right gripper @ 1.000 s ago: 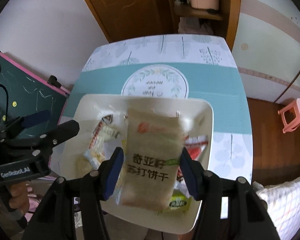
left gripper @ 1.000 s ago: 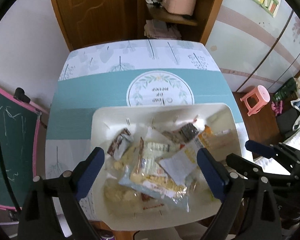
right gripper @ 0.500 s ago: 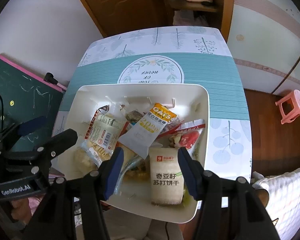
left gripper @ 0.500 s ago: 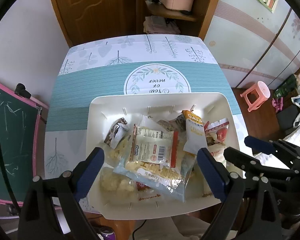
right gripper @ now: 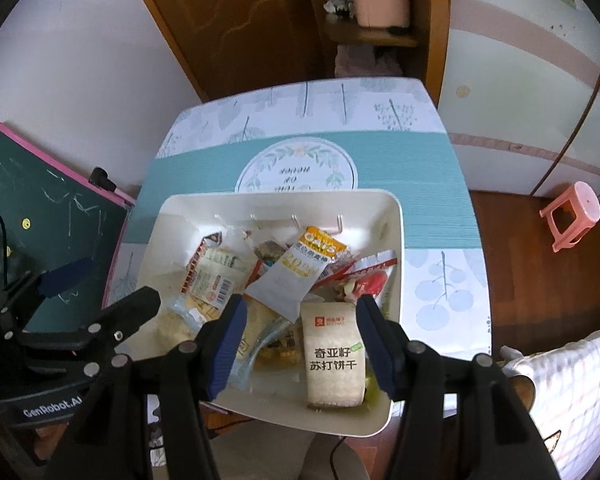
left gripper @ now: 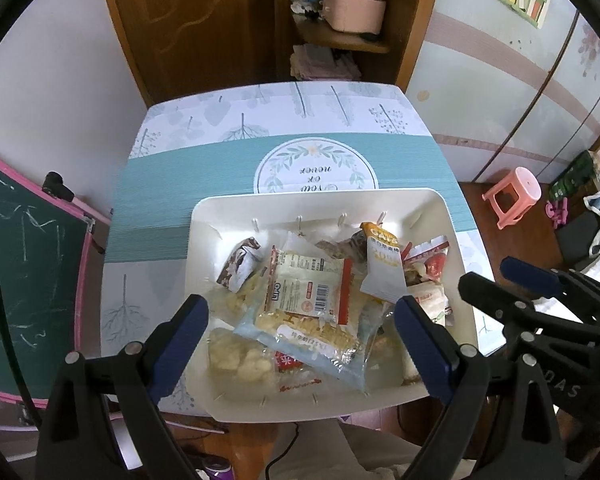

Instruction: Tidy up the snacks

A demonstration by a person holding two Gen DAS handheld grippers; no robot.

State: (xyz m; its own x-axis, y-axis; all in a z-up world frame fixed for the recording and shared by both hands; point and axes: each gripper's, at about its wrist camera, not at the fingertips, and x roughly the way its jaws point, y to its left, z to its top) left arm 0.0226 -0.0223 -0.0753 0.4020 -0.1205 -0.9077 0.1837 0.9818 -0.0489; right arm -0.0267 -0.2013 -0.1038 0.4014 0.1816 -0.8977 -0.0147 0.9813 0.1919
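Observation:
A white bin (left gripper: 204,224) (right gripper: 396,240) sits on the near part of the table and holds several snack packets. A beige soda cracker pack (right gripper: 332,356) lies in its near right corner. An orange oat packet (right gripper: 300,268) (left gripper: 382,264) lies on top in the middle. A white and red barcode packet (left gripper: 306,288) lies on a clear bag of biscuits (left gripper: 312,340). My left gripper (left gripper: 302,332) is open and empty above the bin's near side. My right gripper (right gripper: 300,340) is open and empty, with the cracker pack lying below it in the bin.
The table (left gripper: 180,184) has a teal and leaf-print cloth. A green chalkboard (left gripper: 16,272) leans at the left. A pink stool (left gripper: 512,196) stands on the floor at the right. A wooden door and a shelf with a pink basket (left gripper: 354,4) are behind.
My right gripper has opened and let go of the cracker pack, which now lies in the bin's near right corner. Both grippers have drawn back a little above the bin.

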